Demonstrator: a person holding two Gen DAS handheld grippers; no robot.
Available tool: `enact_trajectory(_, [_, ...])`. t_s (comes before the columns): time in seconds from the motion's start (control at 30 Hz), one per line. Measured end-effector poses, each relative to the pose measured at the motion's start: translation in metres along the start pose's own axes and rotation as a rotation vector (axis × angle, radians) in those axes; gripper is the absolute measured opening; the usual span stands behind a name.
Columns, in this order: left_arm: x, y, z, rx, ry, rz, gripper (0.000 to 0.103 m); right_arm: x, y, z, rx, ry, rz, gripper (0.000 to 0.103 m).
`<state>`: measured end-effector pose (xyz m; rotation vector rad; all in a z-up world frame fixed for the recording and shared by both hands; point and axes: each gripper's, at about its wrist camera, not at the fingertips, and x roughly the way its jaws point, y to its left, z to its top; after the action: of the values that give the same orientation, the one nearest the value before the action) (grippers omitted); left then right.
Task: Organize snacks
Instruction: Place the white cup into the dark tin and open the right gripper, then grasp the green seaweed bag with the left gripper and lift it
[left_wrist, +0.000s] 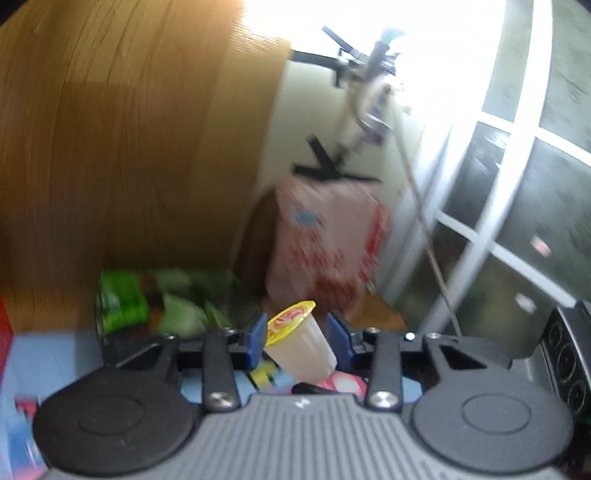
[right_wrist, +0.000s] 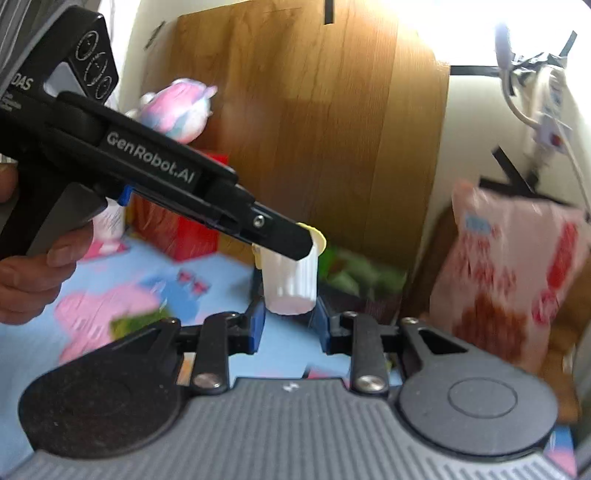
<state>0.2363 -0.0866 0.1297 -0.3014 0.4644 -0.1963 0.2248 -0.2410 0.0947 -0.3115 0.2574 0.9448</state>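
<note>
You are carrying a small jelly cup (left_wrist: 300, 341) with the left gripper (left_wrist: 297, 338); this looks like the transport step, between picking the snack up and putting it with the others. In the left wrist view the cup is sitting tilted between the blue fingers (left_wrist: 258, 334), its yellow lid turned toward 11 o'clock. The fingers are closed to about the cup's width, but I cannot tell whether both pads are pressing it. In the right wrist view the left gripper is reaching in from 9 o'clock and the cup is hanging from its tip, well above the blue mat (right_wrist: 288, 349).

The right gripper (right_wrist: 287, 325) is waiting just under the cup, its fingers (right_wrist: 256, 325) half open and holding nothing.

Next, you probably need to choose a place, perhaps near the green packets (left_wrist: 123, 301) at 10 o'clock, lower the cup upright, and only then open.
</note>
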Motion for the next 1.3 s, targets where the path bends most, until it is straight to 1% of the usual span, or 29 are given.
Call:
enact_trajectory(0.07, [0.024, 0.017, 0.02, -0.037, 0.0, 0.003, 0.035, 0.029, -0.016, 0.014, -0.017, 0.013, -0.025, 0.032])
enact_trajectory(0.13, [0.054, 0.034, 0.03, -0.072, 0.014, 0.008, 0.035, 0.059, -0.032, 0.017, -0.011, 0.04, -0.046, 0.032])
enact_trajectory(0.23, [0.101, 0.059, 0.027, -0.131, 0.06, 0.026, 0.035, 0.1, -0.05, 0.003, 0.005, 0.097, -0.078, 0.032])
enact_trajectory(0.3, [0.126, 0.07, 0.022, -0.141, 0.09, 0.04, 0.035, 0.124, -0.061, -0.012, 0.015, 0.143, -0.107, 0.032])
enact_trajectory(0.33, [0.136, 0.075, 0.018, -0.144, 0.106, 0.048, 0.037, 0.132, -0.064, -0.019, 0.009, 0.14, -0.134, 0.033])
enact_trajectory(0.37, [0.144, 0.078, 0.014, -0.145, 0.117, 0.068, 0.039, 0.136, -0.066, -0.024, 0.001, 0.123, -0.173, 0.035])
enact_trajectory(0.4, [0.148, 0.08, 0.011, -0.145, 0.125, 0.079, 0.04, 0.139, -0.069, -0.027, 0.002, 0.127, -0.198, 0.037])
enact_trajectory(0.43, [0.148, 0.08, 0.009, -0.143, 0.124, 0.078, 0.04, 0.138, -0.072, -0.029, 0.019, 0.118, -0.22, 0.046])
enact_trajectory(0.47, [0.142, 0.083, 0.007, -0.143, 0.114, 0.075, 0.04, 0.134, -0.074, -0.031, 0.04, 0.101, -0.225, 0.05])
enact_trajectory(0.53, [0.117, 0.088, 0.006, -0.157, 0.075, 0.052, 0.04, 0.117, -0.074, -0.035, 0.066, 0.06, -0.213, 0.05])
enact_trajectory(0.57, [0.096, 0.092, 0.004, -0.167, 0.048, 0.028, 0.04, 0.105, -0.07, -0.036, 0.068, 0.04, -0.211, 0.05])
enact_trajectory(0.6, [0.076, 0.097, 0.002, -0.171, 0.026, 0.018, 0.041, 0.092, -0.063, -0.037, 0.066, 0.02, -0.209, 0.05])
enact_trajectory(0.63, [0.051, 0.1, 0.0, -0.172, 0.003, 0.018, 0.044, 0.078, -0.056, -0.039, 0.068, -0.002, -0.201, 0.052])
enact_trajectory(0.67, [0.025, 0.105, -0.005, -0.173, -0.021, 0.028, 0.046, 0.063, -0.049, -0.043, 0.079, -0.021, -0.182, 0.061])
enact_trajectory(0.7, [0.005, 0.109, -0.008, -0.175, -0.036, 0.043, 0.049, 0.051, -0.042, -0.047, 0.1, -0.03, -0.16, 0.067])
enact_trajectory(0.73, [-0.019, 0.115, -0.017, -0.181, -0.046, 0.07, 0.051, 0.042, -0.036, -0.051, 0.126, -0.034, -0.133, 0.08])
enact_trajectory(0.77, [-0.039, 0.121, -0.026, -0.188, -0.048, 0.104, 0.051, 0.035, -0.027, -0.055, 0.155, -0.033, -0.09, 0.089])
enact_trajectory(0.83, [-0.074, 0.132, -0.052, -0.218, -0.04, 0.169, 0.051, 0.031, -0.005, -0.061, 0.183, -0.003, 0.016, 0.094])
enact_trajectory(0.9, [-0.1, 0.141, -0.081, -0.261, -0.016, 0.233, 0.05, 0.031, 0.021, -0.067, 0.187, 0.033, 0.108, 0.094])
enact_trajectory(0.97, [-0.118, 0.147, -0.111, -0.32, -0.016, 0.249, 0.05, 0.038, 0.049, -0.065, 0.181, 0.072, 0.213, 0.094])
enact_trajectory(1.0, [-0.128, 0.15, -0.128, -0.37, -0.028, 0.234, 0.05, 0.046, 0.061, -0.062, 0.17, 0.094, 0.266, 0.094])
enact_trajectory(1.07, [-0.139, 0.155, -0.156, -0.469, -0.051, 0.189, 0.05, 0.065, 0.081, -0.056, 0.167, 0.151, 0.336, 0.094])
enact_trajectory(1.1, [-0.141, 0.157, -0.165, -0.509, -0.055, 0.175, 0.05, 0.077, 0.09, -0.052, 0.17, 0.186, 0.345, 0.094])
enact_trajectory(1.13, [-0.142, 0.159, -0.176, -0.548, -0.056, 0.162, 0.047, 0.088, 0.096, -0.049, 0.178, 0.224, 0.339, 0.094])
enact_trajectory(1.17, [-0.14, 0.161, -0.182, -0.579, -0.052, 0.149, 0.047, 0.1, 0.1, -0.046, 0.196, 0.264, 0.331, 0.093])
enact_trajectory(1.2, [-0.14, 0.162, -0.188, -0.6, -0.046, 0.13, 0.043, 0.113, 0.1, -0.044, 0.225, 0.304, 0.336, 0.088])
enact_trajectory(1.23, [-0.138, 0.161, -0.191, -0.608, -0.038, 0.112, 0.036, 0.126, 0.097, -0.042, 0.257, 0.338, 0.342, 0.073])
enact_trajectory(1.27, [-0.137, 0.159, -0.191, -0.602, -0.03, 0.101, 0.033, 0.138, 0.091, -0.043, 0.301, 0.376, 0.345, 0.057])
enact_trajectory(1.3, [-0.133, 0.155, -0.191, -0.588, -0.015, 0.097, 0.026, 0.144, 0.087, -0.046, 0.371, 0.419, 0.355, 0.05])
